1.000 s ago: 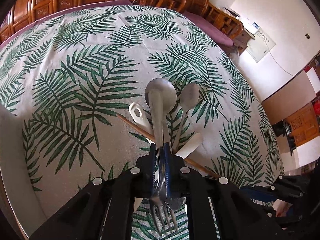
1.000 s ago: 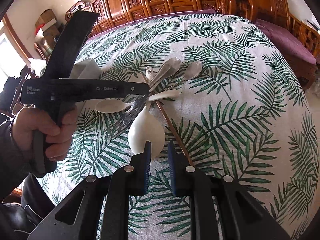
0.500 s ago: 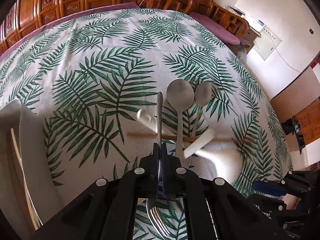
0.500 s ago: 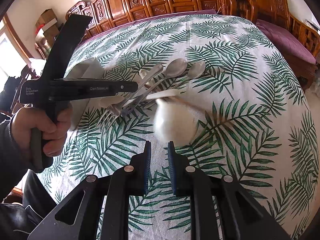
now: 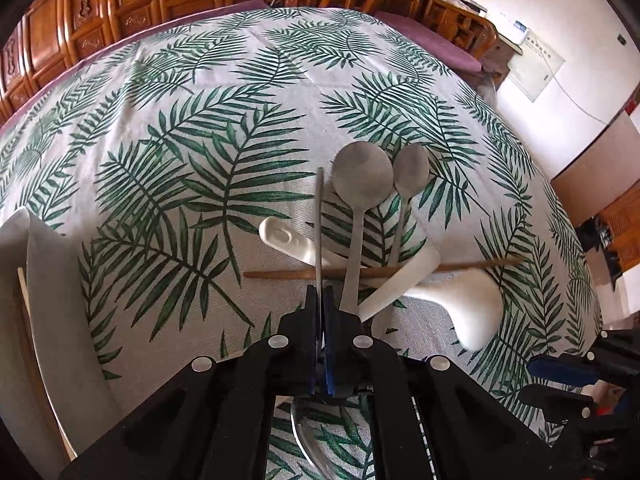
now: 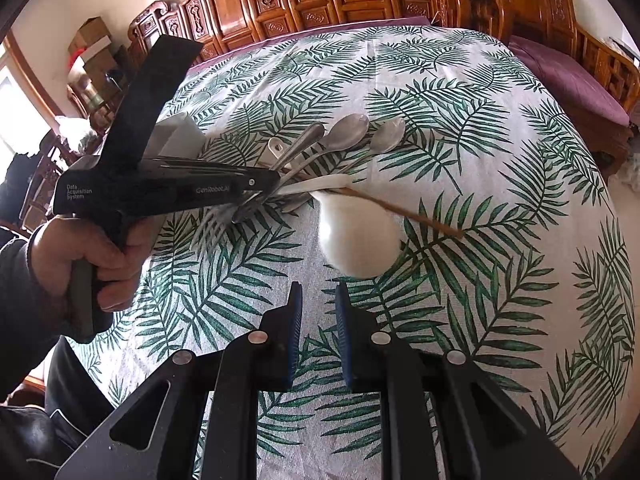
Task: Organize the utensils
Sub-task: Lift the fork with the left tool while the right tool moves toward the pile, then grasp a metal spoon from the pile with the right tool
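The fork (image 5: 319, 216) has come up out of the pile since a second ago, and the wooden chopstick (image 5: 384, 270) has swung from a diagonal to lie crosswise. The left gripper (image 5: 320, 300) is clenched on the fork's handle, jaws together around it. Its long axis runs along the gripper, handle end pointing away over the surface (image 5: 200, 120), tines back towards the hand (image 6: 86, 254). Two metal spoons (image 5: 362, 184) lie beside it. The right gripper (image 6: 316, 300) hangs slightly parted, gripping nothing, just short of the white ladle (image 6: 360, 236).
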